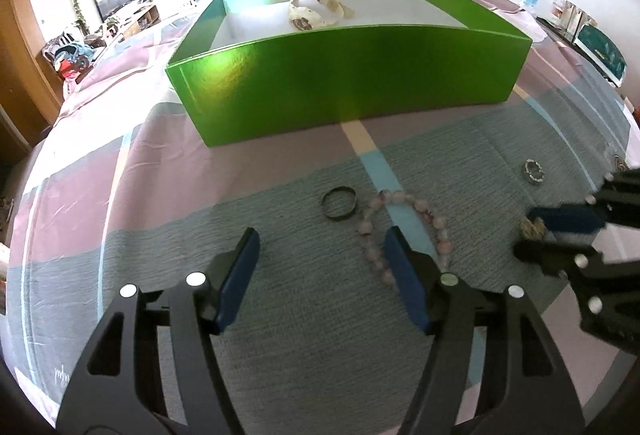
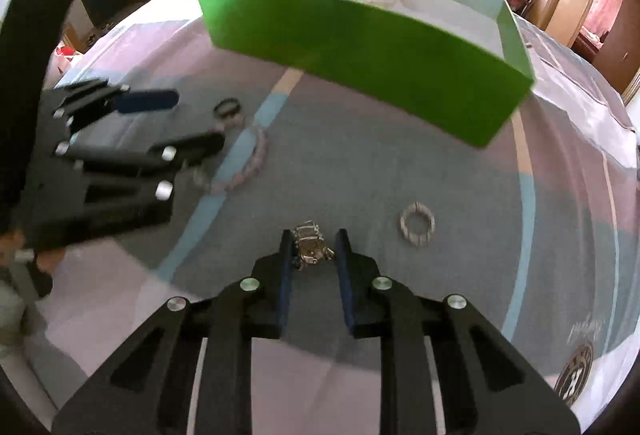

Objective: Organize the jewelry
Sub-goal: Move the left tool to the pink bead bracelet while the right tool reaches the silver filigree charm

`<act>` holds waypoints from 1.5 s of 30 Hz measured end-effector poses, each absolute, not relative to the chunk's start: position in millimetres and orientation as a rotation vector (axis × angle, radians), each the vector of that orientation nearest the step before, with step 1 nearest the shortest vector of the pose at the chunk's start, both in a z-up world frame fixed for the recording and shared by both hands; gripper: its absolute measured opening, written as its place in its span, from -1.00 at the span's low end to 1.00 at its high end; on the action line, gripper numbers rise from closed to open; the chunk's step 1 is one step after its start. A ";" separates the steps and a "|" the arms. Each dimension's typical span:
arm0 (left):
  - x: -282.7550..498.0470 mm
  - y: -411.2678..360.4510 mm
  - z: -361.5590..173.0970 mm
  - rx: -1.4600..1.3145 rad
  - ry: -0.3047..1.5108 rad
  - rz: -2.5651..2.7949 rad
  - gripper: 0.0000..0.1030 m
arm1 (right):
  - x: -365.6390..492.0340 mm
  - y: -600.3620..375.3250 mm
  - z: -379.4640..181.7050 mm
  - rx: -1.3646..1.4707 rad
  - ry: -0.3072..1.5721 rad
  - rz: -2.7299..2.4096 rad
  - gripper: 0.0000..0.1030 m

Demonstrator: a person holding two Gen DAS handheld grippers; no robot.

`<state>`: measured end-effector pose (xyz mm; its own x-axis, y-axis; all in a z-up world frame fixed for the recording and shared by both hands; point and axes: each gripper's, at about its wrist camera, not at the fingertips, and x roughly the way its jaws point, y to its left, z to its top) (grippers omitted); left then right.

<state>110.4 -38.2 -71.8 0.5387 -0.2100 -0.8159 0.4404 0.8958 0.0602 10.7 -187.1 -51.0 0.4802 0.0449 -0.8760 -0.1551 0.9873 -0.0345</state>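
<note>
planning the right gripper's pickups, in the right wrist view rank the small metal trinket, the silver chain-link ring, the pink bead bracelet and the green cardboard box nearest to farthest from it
1. Small metal trinket, between the right gripper fingers.
2. Silver chain-link ring, just to its right.
3. Pink bead bracelet, ahead left.
4. Green cardboard box, at the back.

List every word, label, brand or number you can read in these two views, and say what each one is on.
No text reads clearly in either view.
Script mark on the tablecloth: too blurred to read.
Round dark emblem on the same cloth: lettering too small to read.
Faint scribble at the cloth's near left edge: illegible.
Green box: no printing visible.
White watch in the box: dial too small to read.
</note>
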 end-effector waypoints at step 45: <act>89.2 -50.1 -69.9 0.358 0.886 -0.376 -0.01 | 5.9 -192.3 -55.9 -0.109 0.983 0.106 0.03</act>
